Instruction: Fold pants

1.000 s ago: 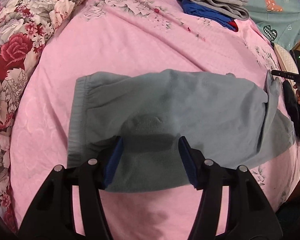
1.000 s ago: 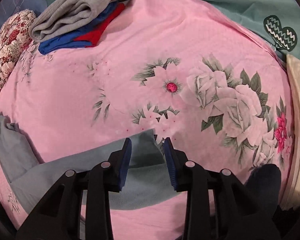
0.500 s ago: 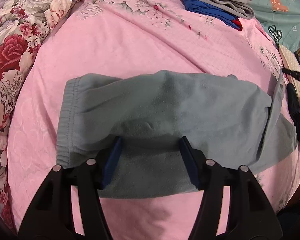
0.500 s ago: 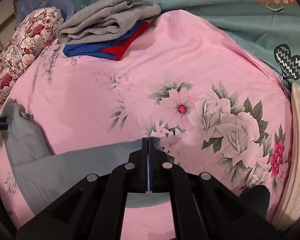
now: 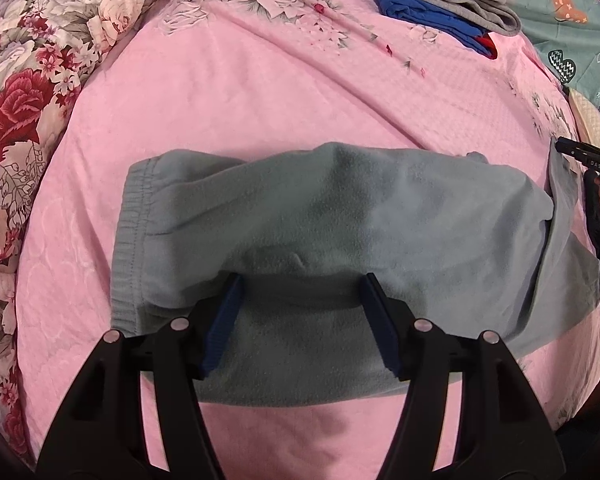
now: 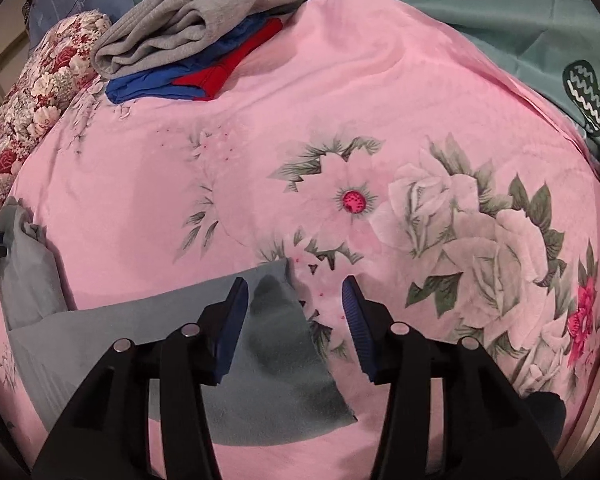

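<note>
Grey-green fleece pants [image 5: 340,216] lie across the pink bedspread [image 5: 240,92], waistband at the left, legs running right. My left gripper [image 5: 300,284] is open, its blue pads straddling a raised fold at the near edge of the pants. My right gripper [image 6: 294,288] is open over the leg hem [image 6: 276,320], which lies flat on the bedspread [image 6: 340,128]; the hem's corner sits between the pads. The right gripper also shows at the right edge of the left wrist view [image 5: 596,184], beside the leg end.
A stack of folded clothes, grey over blue and red [image 6: 196,36], lies at the far side of the bed; it also shows in the left wrist view [image 5: 448,4]. A floral quilt [image 5: 28,80] borders the left. Teal sheet [image 6: 500,20] lies beyond.
My right gripper was shut on the leg hem half a second ago and has opened, leaving the hem flat. The left gripper stayed open over the pants and shifted slightly.
</note>
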The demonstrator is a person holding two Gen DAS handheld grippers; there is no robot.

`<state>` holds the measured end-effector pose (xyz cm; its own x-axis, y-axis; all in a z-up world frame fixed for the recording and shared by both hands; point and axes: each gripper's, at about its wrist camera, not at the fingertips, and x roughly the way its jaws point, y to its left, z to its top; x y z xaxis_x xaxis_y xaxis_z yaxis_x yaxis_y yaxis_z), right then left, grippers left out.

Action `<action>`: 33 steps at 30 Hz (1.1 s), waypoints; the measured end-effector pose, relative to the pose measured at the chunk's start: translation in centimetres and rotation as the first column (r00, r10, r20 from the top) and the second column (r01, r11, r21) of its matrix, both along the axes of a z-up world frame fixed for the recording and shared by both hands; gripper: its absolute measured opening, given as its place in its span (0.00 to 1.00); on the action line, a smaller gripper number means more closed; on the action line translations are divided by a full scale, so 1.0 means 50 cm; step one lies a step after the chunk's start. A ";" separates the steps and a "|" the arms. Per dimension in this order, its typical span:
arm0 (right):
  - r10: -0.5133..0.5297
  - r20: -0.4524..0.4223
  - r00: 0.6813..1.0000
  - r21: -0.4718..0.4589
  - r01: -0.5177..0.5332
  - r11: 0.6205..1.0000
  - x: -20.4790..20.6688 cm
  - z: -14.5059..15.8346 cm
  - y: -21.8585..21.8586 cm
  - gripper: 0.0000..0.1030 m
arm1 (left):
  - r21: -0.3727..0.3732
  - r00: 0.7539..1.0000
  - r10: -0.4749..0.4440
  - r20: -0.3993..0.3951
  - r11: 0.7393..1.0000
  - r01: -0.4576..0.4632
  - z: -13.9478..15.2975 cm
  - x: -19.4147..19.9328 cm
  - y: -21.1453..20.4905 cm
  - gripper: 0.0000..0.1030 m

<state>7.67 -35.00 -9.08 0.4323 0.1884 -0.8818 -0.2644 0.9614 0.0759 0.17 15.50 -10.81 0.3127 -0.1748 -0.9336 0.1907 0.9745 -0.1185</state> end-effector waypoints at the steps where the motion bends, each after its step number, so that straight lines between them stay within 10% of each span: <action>1: 0.009 0.019 1.000 -0.012 -0.009 1.000 0.002 -0.002 0.007 0.49 | 0.003 1.000 0.001 -0.001 1.000 -0.001 0.000 0.000 -0.001 0.61; 3: 0.029 0.023 0.999 -0.028 -0.028 0.999 0.011 -0.001 0.017 0.43 | 0.005 1.000 0.002 -0.003 1.000 -0.002 -0.001 0.001 -0.002 0.62; 5: 0.067 -0.017 0.998 -0.013 -0.068 0.998 0.017 0.002 0.023 0.02 | 0.003 1.000 0.005 -0.005 1.000 -0.005 -0.001 0.003 -0.002 0.63; 25: 0.058 0.273 0.960 -0.011 -0.057 0.998 -0.327 0.233 -0.049 0.01 | 0.039 0.999 0.031 -0.025 0.999 -0.030 -0.001 0.014 -0.008 0.65; 33: -0.021 0.224 0.974 0.062 0.007 0.998 -0.500 0.155 -0.097 0.02 | 0.061 0.999 0.032 -0.043 0.998 -0.029 -0.001 0.025 -0.015 0.66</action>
<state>-17.34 -39.83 -1.34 0.6209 0.2311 -0.7490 -0.2681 0.9605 0.0740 1.42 14.73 -10.88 0.2752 -0.1092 -0.9552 0.1569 0.9853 -0.0674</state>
